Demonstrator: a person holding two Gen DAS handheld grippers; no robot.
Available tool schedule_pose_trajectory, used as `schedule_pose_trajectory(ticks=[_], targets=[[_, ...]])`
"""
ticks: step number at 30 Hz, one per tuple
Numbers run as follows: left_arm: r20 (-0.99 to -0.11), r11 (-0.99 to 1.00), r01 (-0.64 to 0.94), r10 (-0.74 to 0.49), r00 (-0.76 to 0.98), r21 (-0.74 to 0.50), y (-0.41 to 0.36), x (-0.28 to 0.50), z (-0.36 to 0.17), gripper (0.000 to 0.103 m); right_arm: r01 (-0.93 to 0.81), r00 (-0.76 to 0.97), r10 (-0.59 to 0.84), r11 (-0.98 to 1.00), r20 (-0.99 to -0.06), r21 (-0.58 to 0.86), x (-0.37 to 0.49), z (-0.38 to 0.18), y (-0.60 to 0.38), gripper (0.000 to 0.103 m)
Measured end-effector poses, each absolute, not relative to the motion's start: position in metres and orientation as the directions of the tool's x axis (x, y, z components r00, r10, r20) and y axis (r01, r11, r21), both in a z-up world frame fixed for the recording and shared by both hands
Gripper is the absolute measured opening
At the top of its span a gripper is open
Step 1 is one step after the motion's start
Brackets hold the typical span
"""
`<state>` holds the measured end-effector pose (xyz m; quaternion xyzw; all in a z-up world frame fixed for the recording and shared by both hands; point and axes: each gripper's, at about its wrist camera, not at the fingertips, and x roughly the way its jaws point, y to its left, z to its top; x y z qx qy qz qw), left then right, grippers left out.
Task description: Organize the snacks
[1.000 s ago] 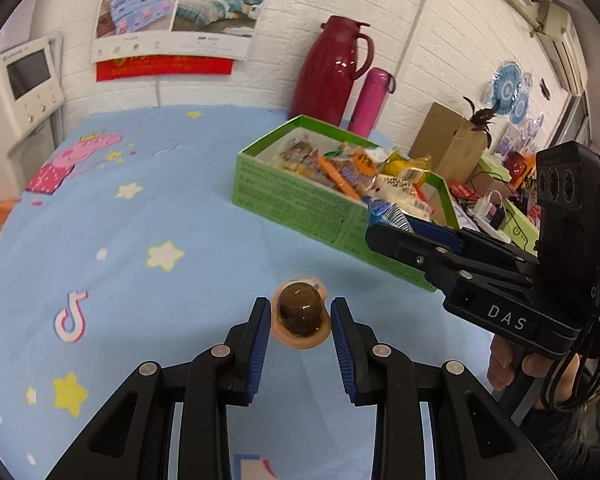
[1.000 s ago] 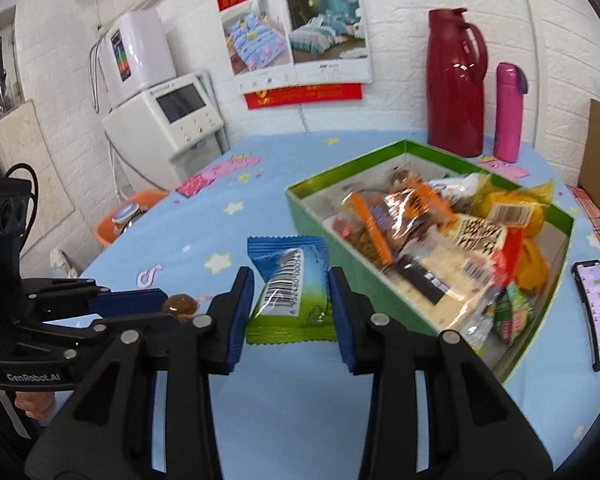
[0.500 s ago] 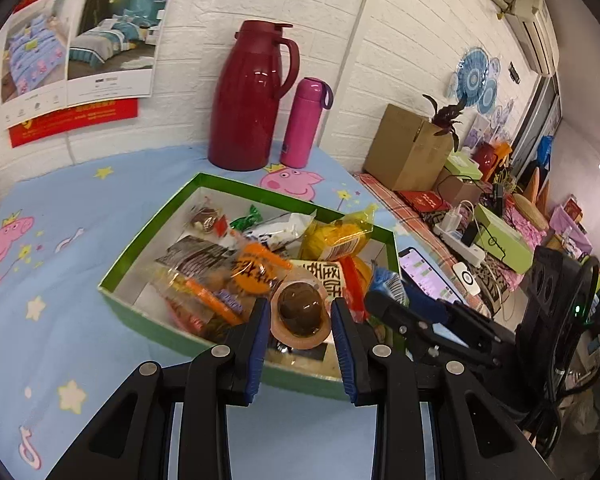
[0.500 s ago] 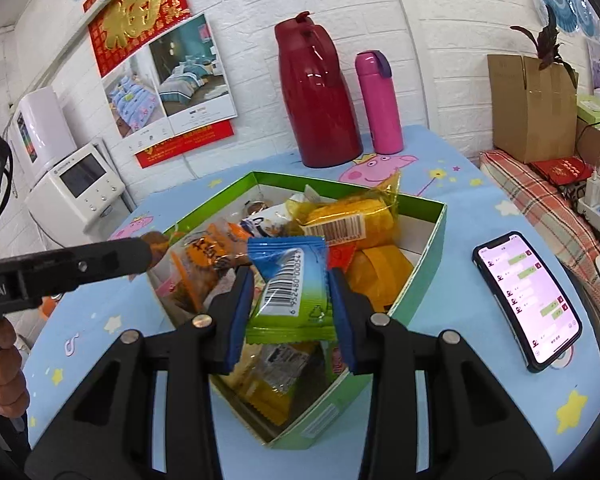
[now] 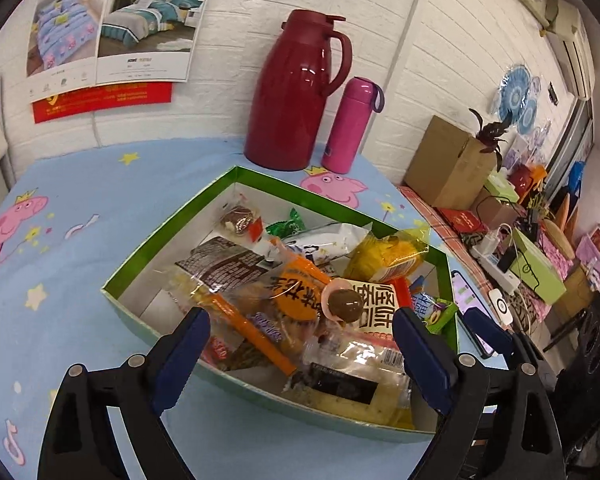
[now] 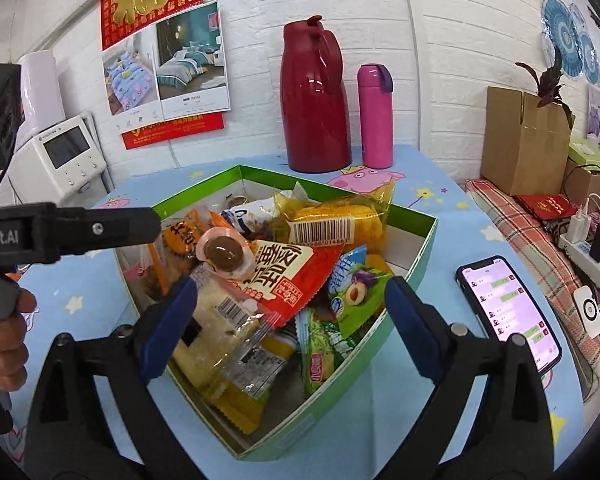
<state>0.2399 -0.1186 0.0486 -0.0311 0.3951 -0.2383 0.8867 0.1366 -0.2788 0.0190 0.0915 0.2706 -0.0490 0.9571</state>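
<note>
Glossy crinkled snacks (image 6: 284, 276), green cardboard box (image 6: 416, 256)

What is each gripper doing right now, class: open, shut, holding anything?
Left gripper: open, holding nothing; the jelly cup lies in the box.
Right gripper: open, holding nothing, above the box.

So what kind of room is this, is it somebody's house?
Probably a lived-in room at home or a small shop, hard to say. A cartoon pig tablecloth covers the table, a red thermos jug stands by the brick wall, and a bedding calendar hangs there.
</note>
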Motion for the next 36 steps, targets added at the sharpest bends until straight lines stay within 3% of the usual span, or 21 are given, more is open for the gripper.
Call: schedule_pose_trajectory(ticks=[7,9,11,17,36], targets=[[-0.663,0.921,0.324,-0.381,0.645,-0.215,-0.082,0.203,0.064,0.095,0.135,0.866,-0.037,0.977,-0.499,0.164,0.117,0.035,-0.266,0.102],[-0.651,0.928,0.316,-0.365,0.666,-0.197,-0.072,0.185,0.067,0.103,0.148,0.859,-0.047,0.976,-0.510,0.159,0.108,0.039,-0.257,0.102],[-0.646,0.934,0.311,-0.347,0.680,-0.173,-0.064,0.170,0.066,0.103,0.142,0.853,-0.042,0.978,-0.520,0.155,0.096,0.040,-0.246,0.102],[-0.701,0.973,0.208,-0.216,0.680,-0.097,-0.045,0.132,0.042,0.103,0.159,0.816,-0.097,0.986,-0.569,0.059,0.055,0.036,-0.215,0.102],[-0.713,0.984,0.177,-0.146,0.686,-0.030,-0.033,0.052,0.017,0.103,0.281,0.780,-0.198,0.958,-0.594,0.049,-0.004,0.011,-0.210,0.102]])
